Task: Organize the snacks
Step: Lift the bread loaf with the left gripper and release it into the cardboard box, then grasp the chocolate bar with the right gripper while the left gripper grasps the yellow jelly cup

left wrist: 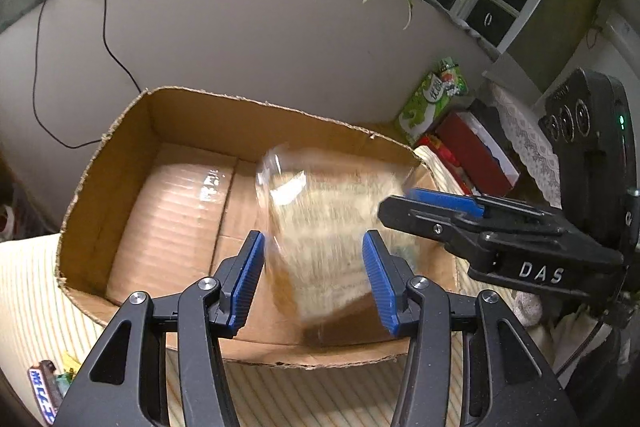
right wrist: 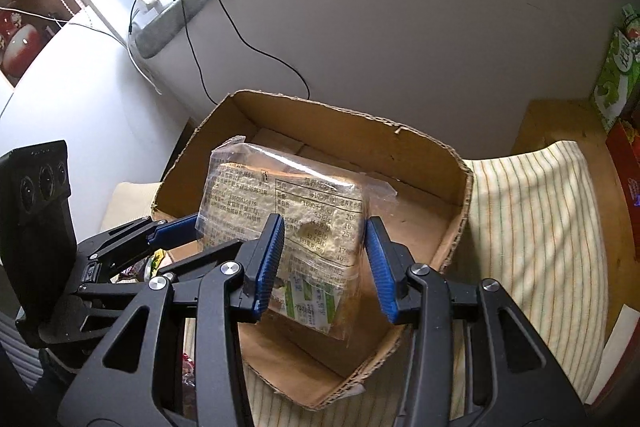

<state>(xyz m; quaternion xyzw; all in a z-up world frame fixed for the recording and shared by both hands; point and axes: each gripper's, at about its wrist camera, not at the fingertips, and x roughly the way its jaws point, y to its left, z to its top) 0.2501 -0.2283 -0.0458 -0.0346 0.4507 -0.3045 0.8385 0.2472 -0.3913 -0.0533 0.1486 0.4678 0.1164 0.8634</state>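
A clear bag of sliced bread (left wrist: pixel 332 227) (right wrist: pixel 288 211) hangs over the open cardboard box (left wrist: pixel 240 103) (right wrist: pixel 340 111), tilted, with its printed label toward the right wrist camera. My left gripper (left wrist: pixel 314 251) (right wrist: pixel 188 239) has the bag between its blue pads, gripping its left edge; the bag is blurred in the left wrist view. My right gripper (right wrist: pixel 324 223) (left wrist: pixel 400 207) straddles the bag's lower part. Its left pad overlaps the wrapper, and a thin gap shows at its right pad. The box floor below is bare taped cardboard.
The box sits on a striped cloth (right wrist: pixel 532 227) against a pale curved wall with hanging cables. A green carton (left wrist: pixel 432 99) and a red box (left wrist: pixel 476 151) stand to the right. A chocolate bar (left wrist: pixel 42 387) lies at the near left.
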